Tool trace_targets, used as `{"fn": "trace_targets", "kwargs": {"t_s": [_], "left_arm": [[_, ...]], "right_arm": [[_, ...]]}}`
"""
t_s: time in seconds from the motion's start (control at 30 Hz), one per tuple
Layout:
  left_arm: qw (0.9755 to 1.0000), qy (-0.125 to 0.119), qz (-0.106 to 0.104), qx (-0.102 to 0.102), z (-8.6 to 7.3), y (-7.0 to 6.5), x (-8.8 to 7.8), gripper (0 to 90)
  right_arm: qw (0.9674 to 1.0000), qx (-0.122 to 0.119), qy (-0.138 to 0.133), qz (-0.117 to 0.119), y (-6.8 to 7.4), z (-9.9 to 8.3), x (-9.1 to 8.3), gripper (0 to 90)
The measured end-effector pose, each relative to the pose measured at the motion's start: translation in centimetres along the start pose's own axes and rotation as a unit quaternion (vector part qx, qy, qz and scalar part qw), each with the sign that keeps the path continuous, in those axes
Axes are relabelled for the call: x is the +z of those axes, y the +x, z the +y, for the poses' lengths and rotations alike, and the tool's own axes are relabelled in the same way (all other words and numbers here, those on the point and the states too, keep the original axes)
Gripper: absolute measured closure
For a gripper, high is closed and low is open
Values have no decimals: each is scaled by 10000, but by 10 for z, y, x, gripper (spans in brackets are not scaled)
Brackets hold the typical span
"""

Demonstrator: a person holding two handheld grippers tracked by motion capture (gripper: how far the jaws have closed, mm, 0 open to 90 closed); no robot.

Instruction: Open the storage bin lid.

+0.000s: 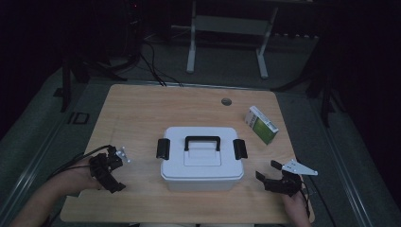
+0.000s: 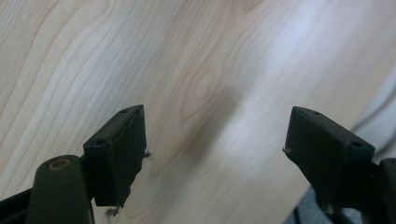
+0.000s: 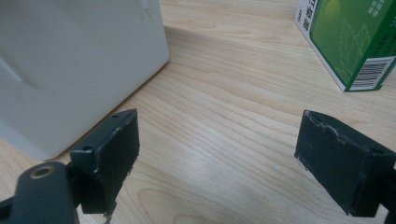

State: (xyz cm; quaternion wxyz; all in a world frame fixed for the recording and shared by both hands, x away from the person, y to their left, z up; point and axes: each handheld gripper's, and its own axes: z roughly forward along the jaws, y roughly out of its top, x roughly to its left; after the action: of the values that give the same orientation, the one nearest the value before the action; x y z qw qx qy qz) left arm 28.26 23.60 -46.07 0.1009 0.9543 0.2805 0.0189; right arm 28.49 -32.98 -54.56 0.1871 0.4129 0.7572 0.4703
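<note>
A white lidded storage box (image 1: 202, 158) with a black handle and two black side latches stands in the middle of the wooden table (image 1: 142, 113). A green and white carton (image 1: 261, 124) lies to its right, farther back. My left gripper (image 1: 109, 171) hovers near the table's front left, jaws open over bare wood (image 2: 205, 93), nothing between them. My right gripper (image 1: 268, 173) sits at the front right, open and empty. In the right gripper view the white box's wall (image 3: 70, 60) rises at the left and the green carton (image 3: 350, 42) at the upper right.
A small round grommet (image 1: 226, 101) is set into the table near its far edge. Beyond the table stand a white-legged frame (image 1: 227, 42) and dark stands with cables on the floor. Bare wood lies on both sides of the box.
</note>
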Motion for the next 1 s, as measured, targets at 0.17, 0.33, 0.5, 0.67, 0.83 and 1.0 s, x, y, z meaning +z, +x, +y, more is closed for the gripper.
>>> {"fn": "trace_targets", "kwargs": {"t_s": [0.17,0.33,0.5,0.67,0.83,1.0], "left_arm": [[9999,-8,-67,144,8,-1,-11,209],[9995,-61,-29,314,18,-6,-27,209],[9988,-156,7,470,26,-9,-46,209],[9979,-211,72,604,37,-13,-63,209],[9975,-133,115,688,50,-15,-77,209],[9959,-240,52,873,68,-20,-87,209]], "right_arm": [[10000,-3,0,1,0,0,0,134],[10000,6,4,1,0,0,0,134],[10000,-2,20,14,0,0,0,134],[10000,-1,12,13,0,0,0,134],[10000,11,9,21,0,0,0,135],[10000,13,32,22,-1,0,1,135]]}}
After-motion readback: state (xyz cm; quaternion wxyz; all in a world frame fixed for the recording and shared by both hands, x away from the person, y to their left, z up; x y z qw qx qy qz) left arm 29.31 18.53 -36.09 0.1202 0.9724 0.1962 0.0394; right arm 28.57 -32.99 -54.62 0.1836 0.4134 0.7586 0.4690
